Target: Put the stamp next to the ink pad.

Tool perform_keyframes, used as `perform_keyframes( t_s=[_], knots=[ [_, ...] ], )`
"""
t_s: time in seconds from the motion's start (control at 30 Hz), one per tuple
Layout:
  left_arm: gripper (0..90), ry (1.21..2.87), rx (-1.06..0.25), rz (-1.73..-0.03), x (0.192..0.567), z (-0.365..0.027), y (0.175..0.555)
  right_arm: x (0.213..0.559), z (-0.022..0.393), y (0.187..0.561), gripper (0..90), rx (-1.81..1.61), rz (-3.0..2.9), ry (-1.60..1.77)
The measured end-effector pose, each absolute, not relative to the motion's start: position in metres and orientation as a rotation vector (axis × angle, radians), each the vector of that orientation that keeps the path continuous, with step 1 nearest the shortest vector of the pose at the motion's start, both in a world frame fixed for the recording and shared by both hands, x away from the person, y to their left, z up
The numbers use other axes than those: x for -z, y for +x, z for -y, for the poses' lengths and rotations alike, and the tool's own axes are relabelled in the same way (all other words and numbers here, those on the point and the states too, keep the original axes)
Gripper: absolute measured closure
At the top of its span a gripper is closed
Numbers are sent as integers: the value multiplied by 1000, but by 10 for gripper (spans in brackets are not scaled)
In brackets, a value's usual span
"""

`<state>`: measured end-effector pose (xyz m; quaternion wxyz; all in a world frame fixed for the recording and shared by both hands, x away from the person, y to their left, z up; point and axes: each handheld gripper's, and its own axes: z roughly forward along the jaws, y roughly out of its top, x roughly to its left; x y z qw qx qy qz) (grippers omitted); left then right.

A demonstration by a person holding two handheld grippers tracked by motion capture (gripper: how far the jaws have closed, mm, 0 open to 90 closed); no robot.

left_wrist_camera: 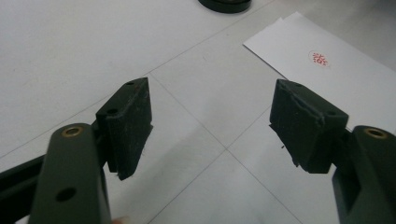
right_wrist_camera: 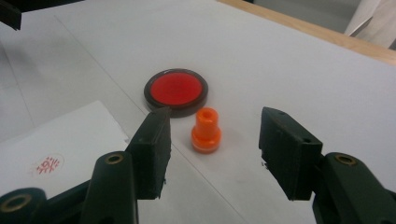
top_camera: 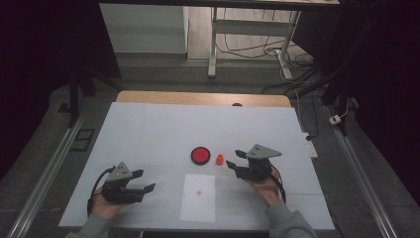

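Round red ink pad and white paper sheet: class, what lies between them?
Bare white table between ink pad and sheet, in the high view.

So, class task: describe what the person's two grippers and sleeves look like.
Both the left gripper and right gripper are black, each with two blocky fingers, a grey three-cornered plate on top and a trailing black cable. The sleeves are grey-green.
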<state>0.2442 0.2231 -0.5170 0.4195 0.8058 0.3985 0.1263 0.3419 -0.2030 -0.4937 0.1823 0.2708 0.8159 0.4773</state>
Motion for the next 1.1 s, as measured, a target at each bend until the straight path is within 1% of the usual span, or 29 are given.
perform_keyframes(
  t_s=[0.3,0.57,0.8,1.1],
  knots=[
    [301,2025,-310,-989,517,-222,244,489,246,316,437,-1323,-2260,770],
    [300,2031,-301,-985,517,-221,244,493,286,294,438,-1290,-2241,798],
    [300,2026,-303,-986,517,-221,244,501,299,286,443,-1250,-2261,793],
    [299,2032,-305,-982,518,-221,244,502,297,287,445,-1267,-2263,789]
  ],
)
